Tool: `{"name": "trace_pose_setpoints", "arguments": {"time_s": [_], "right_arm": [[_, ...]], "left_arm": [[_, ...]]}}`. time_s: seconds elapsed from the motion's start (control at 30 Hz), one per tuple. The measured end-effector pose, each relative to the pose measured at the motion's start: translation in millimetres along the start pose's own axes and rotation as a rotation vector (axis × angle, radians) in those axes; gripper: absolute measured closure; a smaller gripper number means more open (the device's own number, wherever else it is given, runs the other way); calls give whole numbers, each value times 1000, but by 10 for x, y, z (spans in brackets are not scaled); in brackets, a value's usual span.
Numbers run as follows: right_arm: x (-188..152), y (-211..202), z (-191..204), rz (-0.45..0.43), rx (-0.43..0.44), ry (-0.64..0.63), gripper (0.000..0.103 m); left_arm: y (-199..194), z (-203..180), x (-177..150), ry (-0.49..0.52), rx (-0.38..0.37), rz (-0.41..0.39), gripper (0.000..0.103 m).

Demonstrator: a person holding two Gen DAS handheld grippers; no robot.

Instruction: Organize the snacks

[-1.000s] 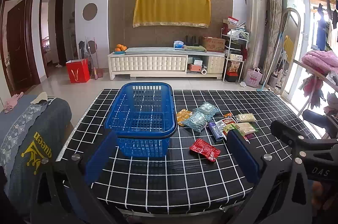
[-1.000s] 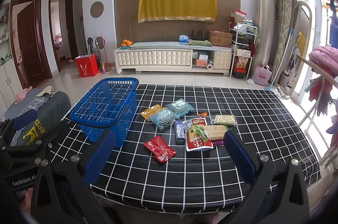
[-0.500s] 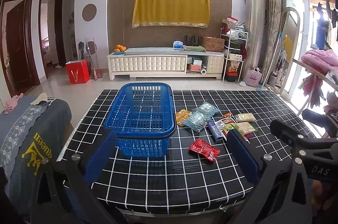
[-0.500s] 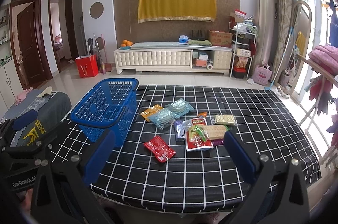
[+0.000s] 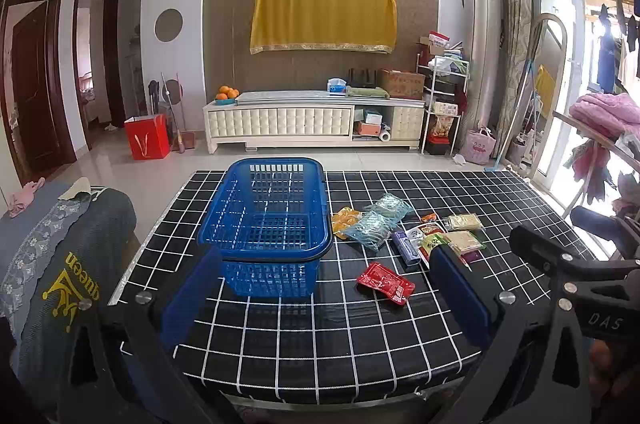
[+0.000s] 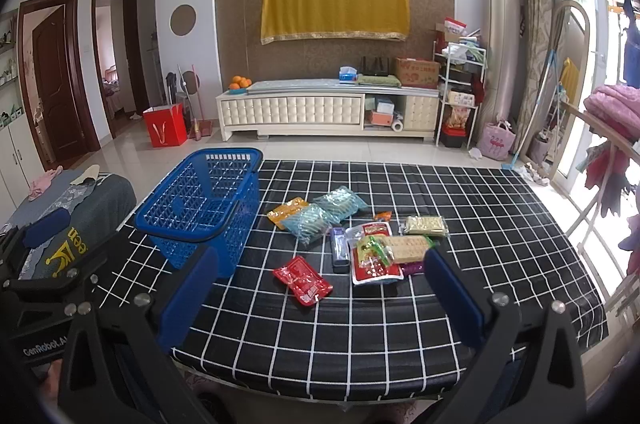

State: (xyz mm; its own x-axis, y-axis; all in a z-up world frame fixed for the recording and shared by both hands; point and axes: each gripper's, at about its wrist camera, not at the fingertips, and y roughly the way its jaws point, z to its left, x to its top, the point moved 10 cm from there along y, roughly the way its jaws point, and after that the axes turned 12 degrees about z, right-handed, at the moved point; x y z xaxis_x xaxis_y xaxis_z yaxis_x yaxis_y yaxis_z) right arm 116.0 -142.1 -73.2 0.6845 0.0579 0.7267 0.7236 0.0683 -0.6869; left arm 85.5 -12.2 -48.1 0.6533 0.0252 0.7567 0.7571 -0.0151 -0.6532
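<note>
An empty blue plastic basket [image 5: 267, 224] [image 6: 200, 196] stands on the left half of a black grid-patterned table [image 5: 320, 324] [image 6: 360, 324]. To its right lies a cluster of snack packets: a red packet [image 5: 385, 282] [image 6: 303, 280] nearest the front, two pale blue bags [image 5: 376, 222] [image 6: 324, 210], an orange packet [image 6: 287, 210], a dark bar [image 6: 339, 249], a red-green pack [image 6: 374, 258] and cracker packs [image 6: 426, 225]. My left gripper [image 5: 324, 296] hovers open above the table's near edge, in front of the basket. My right gripper [image 6: 320, 300] also stands open, in front of the packets. Both are empty.
A grey cushion with yellow lettering [image 5: 68, 264] lies left of the table. Beyond the table are a tiled floor, a white TV cabinet [image 5: 312, 124], a red bag [image 5: 146, 138] and a storage rack [image 5: 440, 104]. A drying rack with pink cloth [image 5: 604, 120] stands at right.
</note>
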Motion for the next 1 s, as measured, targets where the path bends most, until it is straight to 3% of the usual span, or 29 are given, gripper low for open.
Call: {"name": "trace_pose_setpoints", "arguments": {"time_s": [0.27, 0.4, 0.57, 0.73, 0.83, 1.0], "right_arm": [[12, -46, -32, 1, 2, 6, 0], [61, -83, -102, 0, 62, 27, 0], [238, -166, -317, -49, 6, 34, 0], [463, -166, -562, -56, 12, 36, 0], [582, -79, -763, -33, 4, 47, 0], [702, 181, -1074, 6, -4, 55, 0]], "left_arm": [[-24, -57, 28, 5, -8, -6, 0], [-24, -125, 86, 9, -22, -5, 0], [5, -305, 303, 47, -42, -22, 0], [49, -517, 640, 75, -42, -70, 0], [179, -692, 774, 115, -63, -55, 0], [576, -999, 859, 164, -100, 39, 0]]}}
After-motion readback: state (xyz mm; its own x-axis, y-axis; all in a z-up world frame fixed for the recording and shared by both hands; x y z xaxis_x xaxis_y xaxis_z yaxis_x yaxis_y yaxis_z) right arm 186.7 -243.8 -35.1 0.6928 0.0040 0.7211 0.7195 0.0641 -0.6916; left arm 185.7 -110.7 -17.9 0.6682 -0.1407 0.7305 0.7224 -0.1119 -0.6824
